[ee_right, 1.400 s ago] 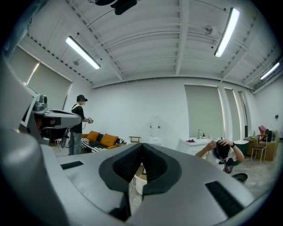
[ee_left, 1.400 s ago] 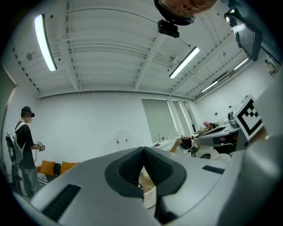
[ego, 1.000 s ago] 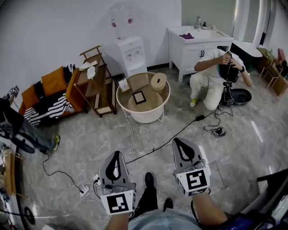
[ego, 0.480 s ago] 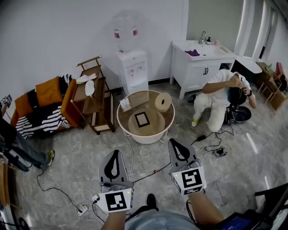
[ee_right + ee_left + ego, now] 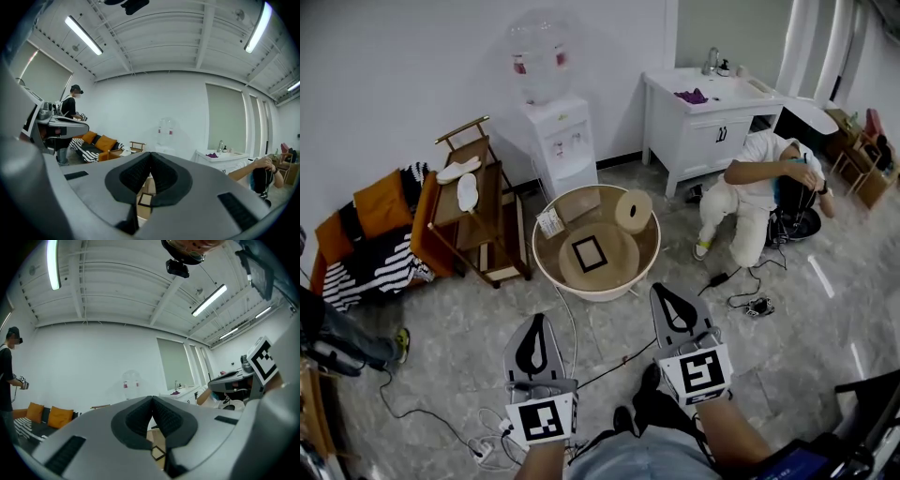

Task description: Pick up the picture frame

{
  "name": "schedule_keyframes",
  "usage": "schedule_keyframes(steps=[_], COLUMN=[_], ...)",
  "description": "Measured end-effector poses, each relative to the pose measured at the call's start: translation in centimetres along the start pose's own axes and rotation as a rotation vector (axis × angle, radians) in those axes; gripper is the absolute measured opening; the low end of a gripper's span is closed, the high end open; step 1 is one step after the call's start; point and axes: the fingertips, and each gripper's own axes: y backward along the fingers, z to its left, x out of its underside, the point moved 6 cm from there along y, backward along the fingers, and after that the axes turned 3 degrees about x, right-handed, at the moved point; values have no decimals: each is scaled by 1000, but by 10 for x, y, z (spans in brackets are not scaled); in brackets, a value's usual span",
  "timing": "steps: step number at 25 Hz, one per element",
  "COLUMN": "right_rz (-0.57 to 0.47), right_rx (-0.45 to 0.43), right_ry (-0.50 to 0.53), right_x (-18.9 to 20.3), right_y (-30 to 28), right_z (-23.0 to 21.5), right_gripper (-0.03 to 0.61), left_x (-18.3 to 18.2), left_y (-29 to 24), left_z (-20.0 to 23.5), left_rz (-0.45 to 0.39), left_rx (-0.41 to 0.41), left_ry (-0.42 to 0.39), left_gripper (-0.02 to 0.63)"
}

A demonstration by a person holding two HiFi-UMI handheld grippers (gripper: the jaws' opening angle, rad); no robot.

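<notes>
Black-edged frame, flat on round table

Lies near the middle of the wooden top. Long axis runs away from the person, with the far end leaning slightly left. Cardboard roll sits beyond it, to the right. Left gripper and right gripper: jaws pressed together, nothing between them, both held level and well short of the table.

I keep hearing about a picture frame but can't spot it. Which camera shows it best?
The head view: the picture frame lies flat and whole on the round table. The left gripper view and the right gripper view each show only part of it, low under their own closed jaws.
</notes>
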Motion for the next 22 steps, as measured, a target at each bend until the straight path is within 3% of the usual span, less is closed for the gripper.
schedule_keyframes(steps=[10,16,22], right_rz=[-4,-34,-70], right_rx=[-21,-91,-132], right_ry=[-34,-26,-13], right_x=[28,9,-16], right_y=[-124,-206,-266], right_z=[-68,-105,-121], right_gripper=[14,14,14], left_x=[27,11,-6], left_y=[-132,-214,-260], left_z=[-1,13,37], left_rz=[66,53,24], left_rx=[-12,-74,-133], left_ry=[4,-31,-42], left_gripper=[15,15,15])
